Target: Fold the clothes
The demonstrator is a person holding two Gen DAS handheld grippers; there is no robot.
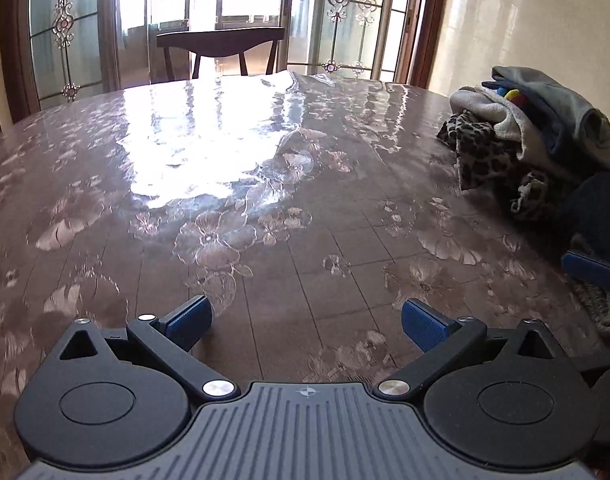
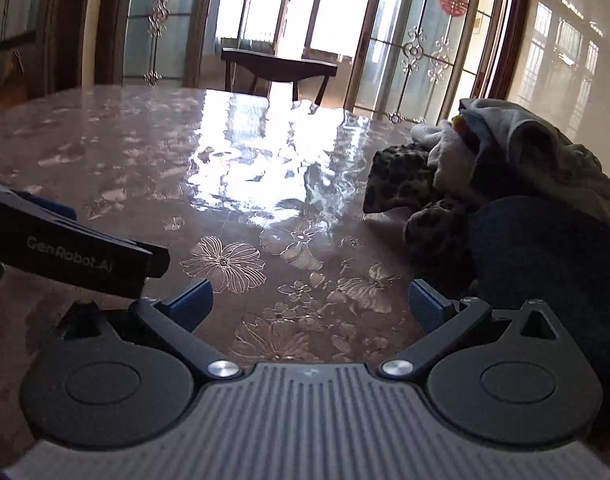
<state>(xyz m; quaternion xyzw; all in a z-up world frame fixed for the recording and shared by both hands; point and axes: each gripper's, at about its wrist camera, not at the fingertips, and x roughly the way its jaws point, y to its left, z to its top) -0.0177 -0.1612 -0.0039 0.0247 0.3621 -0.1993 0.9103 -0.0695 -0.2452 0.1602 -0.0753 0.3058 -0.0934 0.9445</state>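
A heap of clothes point(image 1: 533, 136) lies at the right of the table: a grey garment on top, a cream one under it, a leopard-print piece point(image 1: 481, 156) in front and a dark navy item point(image 2: 545, 248) nearest. My left gripper point(image 1: 307, 322) is open over bare tablecloth, well left of the heap. Also open, my right gripper point(image 2: 311, 304) hovers low over the table with its right finger close beside the navy item point(image 2: 545, 248) and nothing between the pads. In the left wrist view a blue pad of the right gripper shows at the far right.
The table carries a glossy brown floral tablecloth point(image 1: 265, 208) with strong window glare in the middle. A dark wooden chair point(image 1: 221, 46) stands behind the far edge, before glass-panelled doors. The left gripper's black body point(image 2: 73, 248) crosses the left of the right wrist view.
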